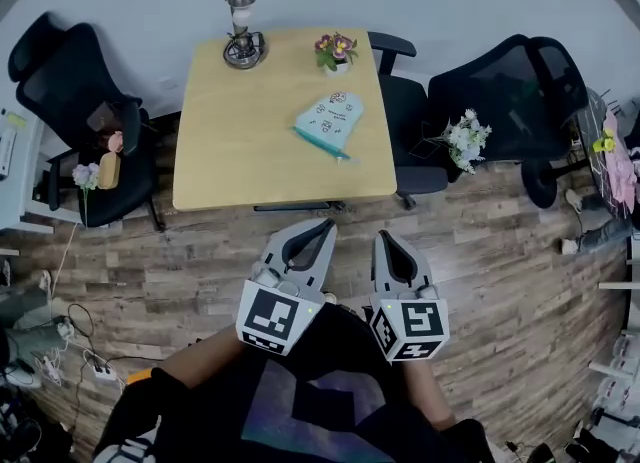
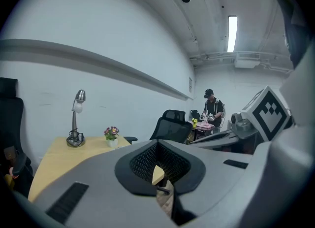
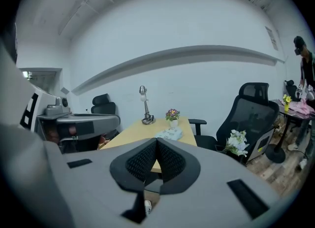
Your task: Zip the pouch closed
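A light blue patterned pouch (image 1: 328, 119) with a teal zip edge lies on the right half of the wooden table (image 1: 240, 151); the right gripper view shows the pouch (image 3: 170, 133) past the jaws. Both grippers hang over the wooden floor, short of the table's near edge and apart from the pouch. My left gripper (image 1: 328, 221) (image 2: 157, 142) is shut, its tips meeting with nothing between them. Just to its right, my right gripper (image 1: 383, 234) (image 3: 156, 140) is also shut and holds nothing. The left gripper view does not show the pouch.
A desk lamp (image 1: 241, 26) and a small flower pot (image 1: 336, 51) stand at the table's far edge. Black office chairs (image 1: 85, 121) (image 1: 500, 91) flank the table, with white flowers (image 1: 462, 139) on the right one. Cables (image 1: 60, 351) lie on the floor at left. A person (image 2: 212, 108) stands far off.
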`<act>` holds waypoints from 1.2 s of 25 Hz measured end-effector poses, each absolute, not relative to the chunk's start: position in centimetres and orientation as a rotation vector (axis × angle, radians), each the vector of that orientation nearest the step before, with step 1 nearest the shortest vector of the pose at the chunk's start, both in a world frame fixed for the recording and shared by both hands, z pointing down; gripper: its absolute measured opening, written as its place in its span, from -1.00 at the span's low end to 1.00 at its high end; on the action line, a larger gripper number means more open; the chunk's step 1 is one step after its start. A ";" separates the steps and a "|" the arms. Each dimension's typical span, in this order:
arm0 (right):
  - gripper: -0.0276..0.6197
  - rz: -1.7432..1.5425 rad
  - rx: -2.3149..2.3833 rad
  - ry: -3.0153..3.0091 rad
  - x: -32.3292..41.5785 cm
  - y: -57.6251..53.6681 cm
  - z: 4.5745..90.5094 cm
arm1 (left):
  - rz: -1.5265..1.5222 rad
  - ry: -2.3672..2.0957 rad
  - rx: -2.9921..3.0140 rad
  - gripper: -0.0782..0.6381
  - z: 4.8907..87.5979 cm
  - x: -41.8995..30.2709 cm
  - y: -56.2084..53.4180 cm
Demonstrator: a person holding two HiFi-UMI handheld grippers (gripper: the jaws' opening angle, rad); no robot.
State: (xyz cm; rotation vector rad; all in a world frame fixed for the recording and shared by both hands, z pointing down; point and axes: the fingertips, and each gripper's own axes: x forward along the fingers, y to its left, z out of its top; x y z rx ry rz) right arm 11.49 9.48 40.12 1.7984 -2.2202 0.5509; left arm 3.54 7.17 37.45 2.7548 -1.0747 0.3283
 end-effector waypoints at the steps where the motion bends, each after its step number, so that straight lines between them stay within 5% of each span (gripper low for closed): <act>1: -0.87 0.541 1.798 -2.211 11.4 8.4 40.0 | 0.319 -1.064 2.770 -0.76 37.4 3.6 5.9; 30: -0.86 0.503 1.576 -1.943 11.0 -10.2 46.0 | 0.413 -0.903 2.735 -0.75 41.7 0.2 -13.5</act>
